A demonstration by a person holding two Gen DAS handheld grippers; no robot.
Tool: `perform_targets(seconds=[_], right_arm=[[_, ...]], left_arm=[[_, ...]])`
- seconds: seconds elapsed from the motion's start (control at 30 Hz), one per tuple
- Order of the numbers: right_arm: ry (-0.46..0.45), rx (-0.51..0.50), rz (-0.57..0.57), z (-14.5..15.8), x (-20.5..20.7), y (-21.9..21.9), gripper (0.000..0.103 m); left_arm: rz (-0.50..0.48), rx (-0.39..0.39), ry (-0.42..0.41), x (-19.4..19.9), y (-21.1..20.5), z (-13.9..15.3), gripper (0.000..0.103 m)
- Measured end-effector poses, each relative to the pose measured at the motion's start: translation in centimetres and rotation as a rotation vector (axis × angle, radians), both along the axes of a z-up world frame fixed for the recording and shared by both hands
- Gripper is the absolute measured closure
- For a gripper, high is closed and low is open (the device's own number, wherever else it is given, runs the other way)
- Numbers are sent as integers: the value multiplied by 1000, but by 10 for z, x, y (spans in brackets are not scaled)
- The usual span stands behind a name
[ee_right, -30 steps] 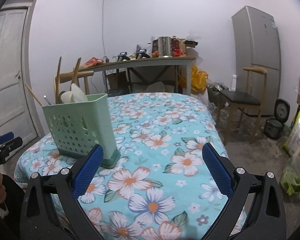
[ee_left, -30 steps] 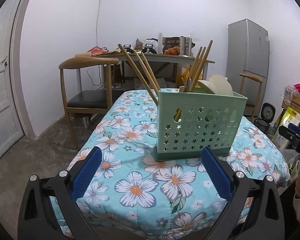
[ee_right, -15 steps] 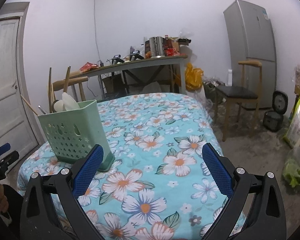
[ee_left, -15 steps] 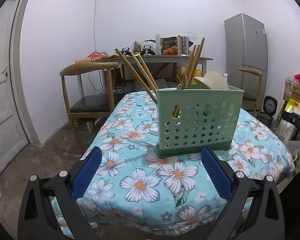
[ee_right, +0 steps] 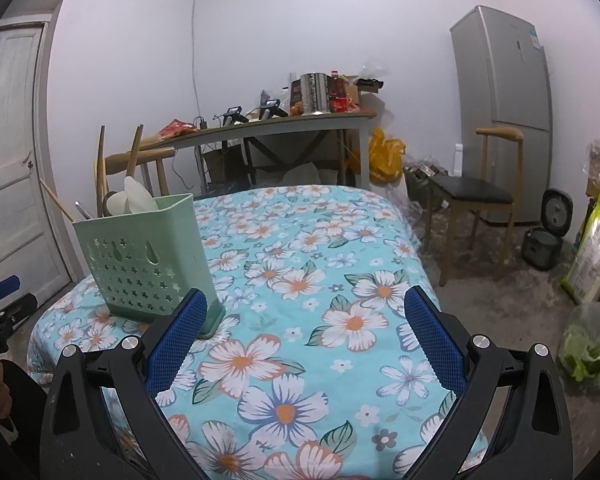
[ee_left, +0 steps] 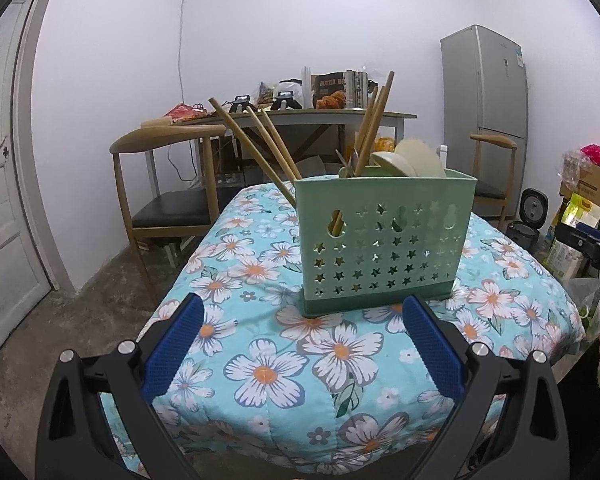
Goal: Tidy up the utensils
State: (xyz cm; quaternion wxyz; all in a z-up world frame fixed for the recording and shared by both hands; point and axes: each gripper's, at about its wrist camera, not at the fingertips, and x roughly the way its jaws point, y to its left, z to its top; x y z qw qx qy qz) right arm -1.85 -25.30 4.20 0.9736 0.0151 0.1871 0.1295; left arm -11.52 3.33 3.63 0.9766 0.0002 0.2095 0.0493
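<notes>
**Utensils look gathered; both grippers empty**

The task appears close to finished, if not done. Every utensil in view stands inside the green caddy [ee_left: 384,240], which sits upright on the floral-covered surface [ee_left: 260,376], towards its left side as the right wrist view shows it. No loose utensil lies on the cloth in either view, so nothing obvious is left to collect; whether anything waits outside the frames cannot be told.

In the caddy, wooden chopsticks [ee_left: 256,148] lean out to the left, a second bundle of chopsticks [ee_left: 374,120] rises near the middle, and pale spoons [ee_left: 408,160] show their bowls above the rim on the right. A thin metal piece stands beside the middle bundle, too small to name. The inner dividers are hidden, so which compartment holds what is unclear.

The left hand-held gripper [ee_left: 300,348] hangs in front of the caddy, fingers wide apart, holding nothing and not touching it. The right hand-held gripper [ee_right: 306,344] hangs over bare cloth, also spread wide and empty, with the caddy just beyond its left finger.
</notes>
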Motion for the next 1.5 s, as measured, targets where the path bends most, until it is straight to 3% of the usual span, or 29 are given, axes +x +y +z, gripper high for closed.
perform_targets(seconds=[1.5], right_arm=[[1,-18,19,-2,-3,6,8]], left_arm=[[5,-14,12,4,0,-1,6]])
